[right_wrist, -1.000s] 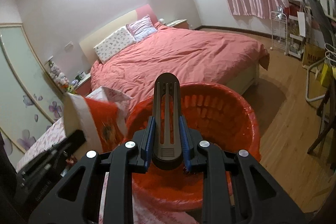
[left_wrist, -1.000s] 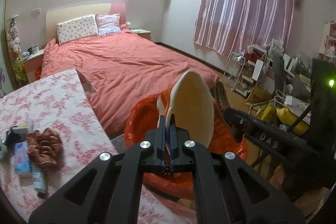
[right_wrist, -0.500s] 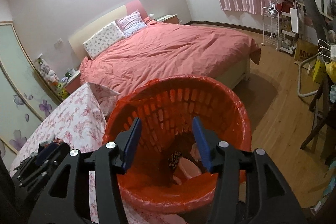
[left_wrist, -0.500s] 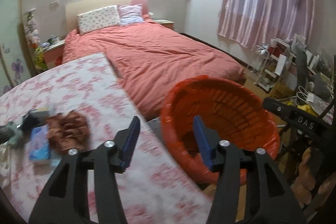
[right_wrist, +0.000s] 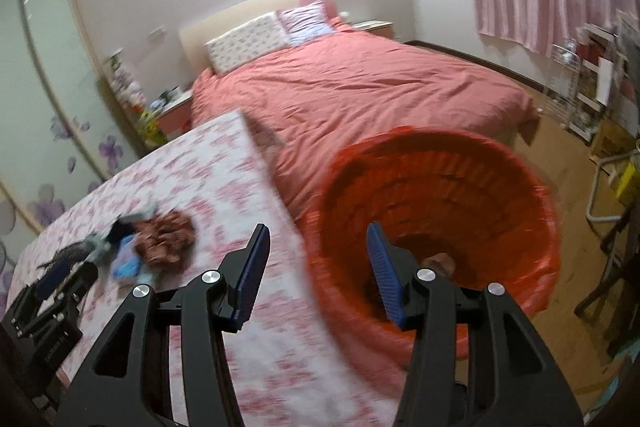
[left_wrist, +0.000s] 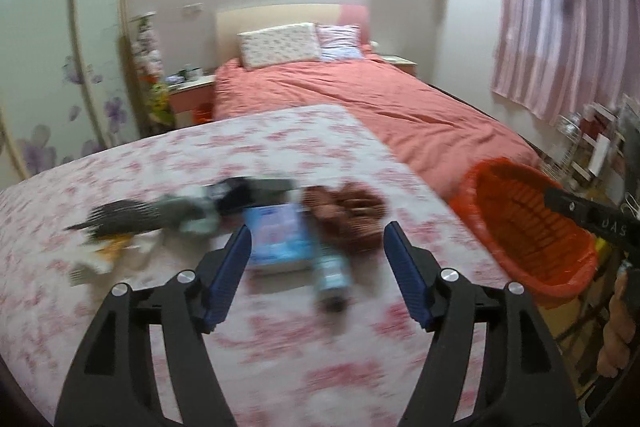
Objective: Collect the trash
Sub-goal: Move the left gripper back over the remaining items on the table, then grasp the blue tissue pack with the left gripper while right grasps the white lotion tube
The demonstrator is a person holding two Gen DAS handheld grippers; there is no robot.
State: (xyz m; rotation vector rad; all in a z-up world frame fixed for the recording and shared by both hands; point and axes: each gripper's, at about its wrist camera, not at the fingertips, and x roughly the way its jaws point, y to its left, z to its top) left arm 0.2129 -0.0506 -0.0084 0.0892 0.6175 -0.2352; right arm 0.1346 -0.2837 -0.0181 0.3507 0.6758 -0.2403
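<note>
Now that both grippers have let go of what they carried a second ago, jaws spread wide and empty, that trash sits in the orange bin. Left to right: dark brush far left on the table, blue packet, brown scrunchy lump, left gripper aimed at them, right gripper between table edge and orange bin. Pile remains; next pick probably the packet.
</note>
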